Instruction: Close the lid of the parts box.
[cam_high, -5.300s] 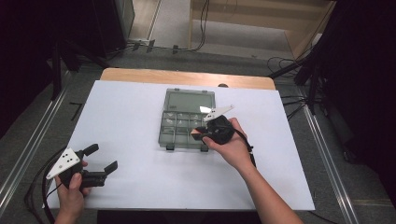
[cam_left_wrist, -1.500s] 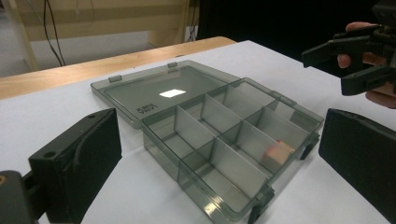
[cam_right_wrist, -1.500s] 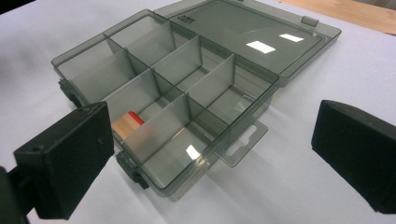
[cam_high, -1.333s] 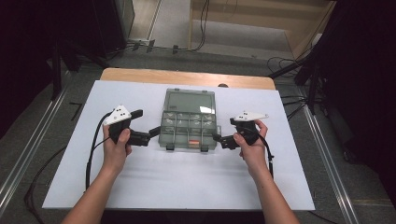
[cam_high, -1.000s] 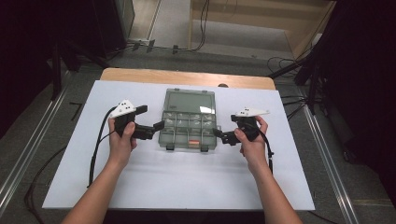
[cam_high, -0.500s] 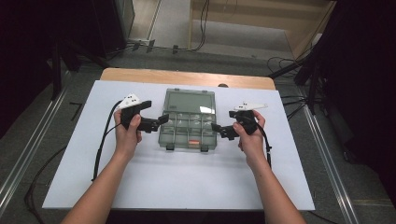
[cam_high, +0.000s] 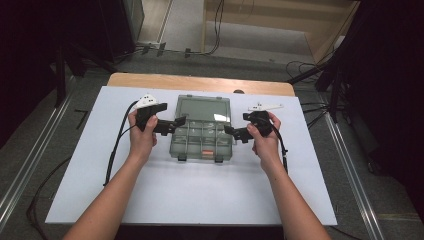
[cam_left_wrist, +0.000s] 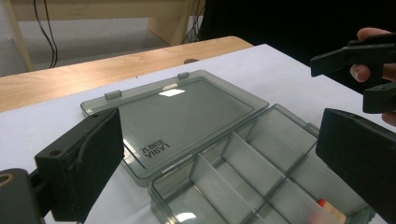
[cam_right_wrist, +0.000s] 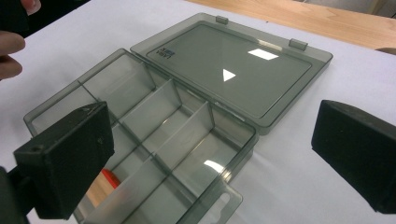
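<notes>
- Both my grippers have moved in from the near sides to flank the box; the left gripper (cam_high: 170, 125) has travelled farthest, up from the near left corner of the counter (cam_high: 75, 165).
- Compartment box (cam_high: 202, 140): smoky clear plastic, mid-counter, base toward me.
- Lid (cam_high: 204, 109): open, lying flat on the far side, hinged to the base.
- Contents: one small red-and-tan item (cam_right_wrist: 105, 182) in a near compartment; other cells look bare.
- Left gripper: jaws wide, holding nothing, just beside the box's left wall.
- Right gripper (cam_high: 235, 134): jaws wide, holding nothing, just beside the right wall.
- Risk, as I judge it: the box is light and the counter smooth, so an uneven push from one side could skid or turn it; pinching a thin wall could flex it and let it spring out.
</notes>
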